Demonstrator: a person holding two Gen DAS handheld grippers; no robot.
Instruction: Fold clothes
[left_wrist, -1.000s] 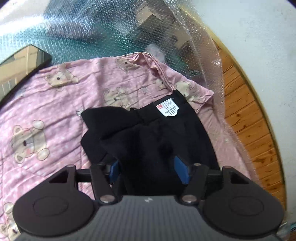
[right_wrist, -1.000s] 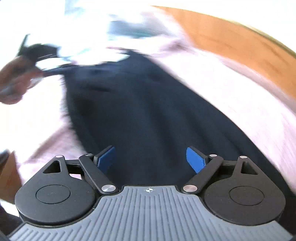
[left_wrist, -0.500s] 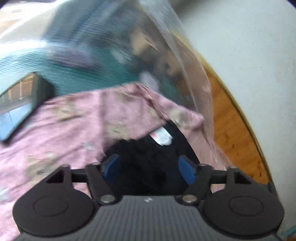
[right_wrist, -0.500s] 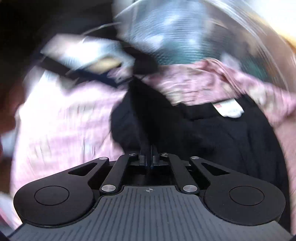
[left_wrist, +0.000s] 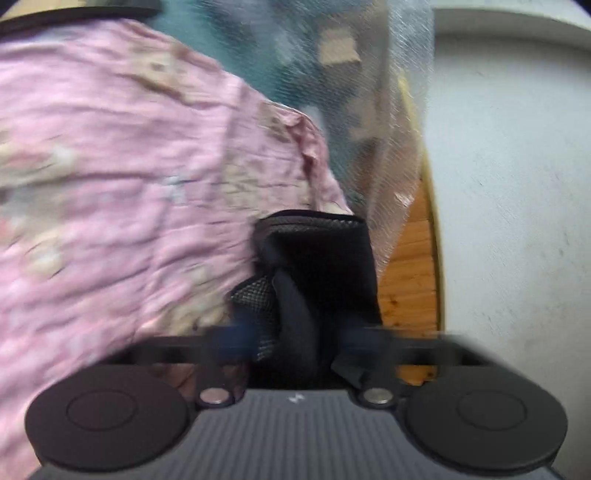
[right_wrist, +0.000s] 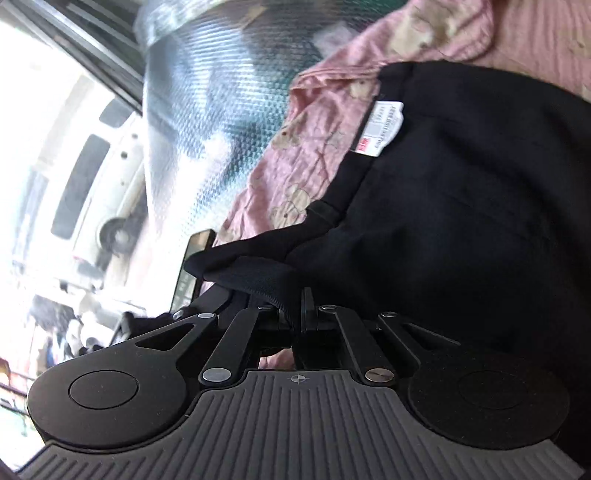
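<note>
- My right claw (right_wrist: 298, 308) is pinched fully closed on a fold of the black woven garment (right_wrist: 461, 206), which lies on the pink bear-print cotton sheet (right_wrist: 317, 147).
- My left claw (left_wrist: 295, 338) has bunched black cloth between blurred fingers; whether they grip it I cannot tell.
- I should carry the fold over evenly and keep the edge taut.
- The white sewn-in label (right_wrist: 382, 129) marks the waistband at the far side.
</note>
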